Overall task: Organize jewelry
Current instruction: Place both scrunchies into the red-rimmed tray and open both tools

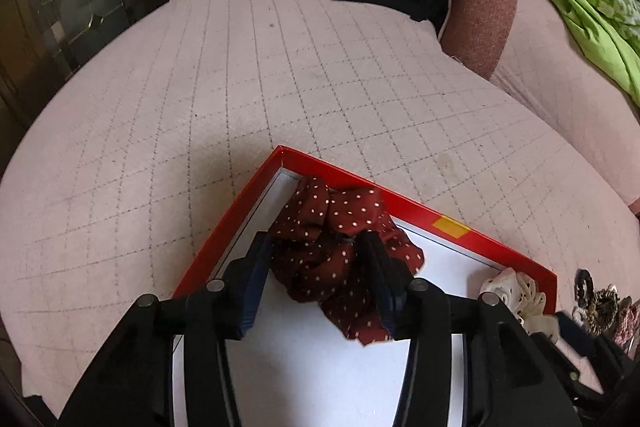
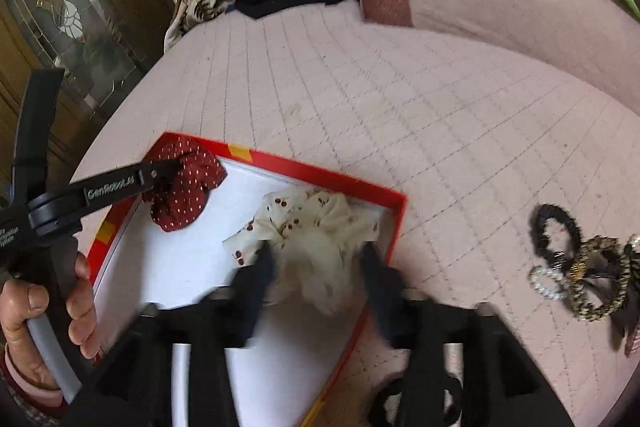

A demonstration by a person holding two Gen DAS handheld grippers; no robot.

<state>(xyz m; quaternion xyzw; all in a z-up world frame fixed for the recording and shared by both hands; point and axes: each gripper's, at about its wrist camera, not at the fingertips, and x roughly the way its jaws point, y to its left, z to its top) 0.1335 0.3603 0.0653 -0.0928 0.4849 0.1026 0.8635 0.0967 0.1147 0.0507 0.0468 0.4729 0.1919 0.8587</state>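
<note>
I see one red-rimmed box [image 2: 362, 187] with a white floor lying on a pink quilted bed [image 1: 280, 87], and two scrunchies in it. My left gripper [image 1: 316, 247] has its fingers spread on either side of the dark red polka-dot scrunchie [image 1: 320, 227] in the box's far corner – whether the pads touch the fabric I cannot tell. My right gripper [image 2: 318, 257] has its fingers spread astride the cream cherry-print scrunchie [image 2: 316, 227] by the box's right wall, not pinching it. On the quilt to the right of the box lies a tangled heap of hair ties [image 2: 576, 263] – at least three: black, leopard-print, silvery.
</note>
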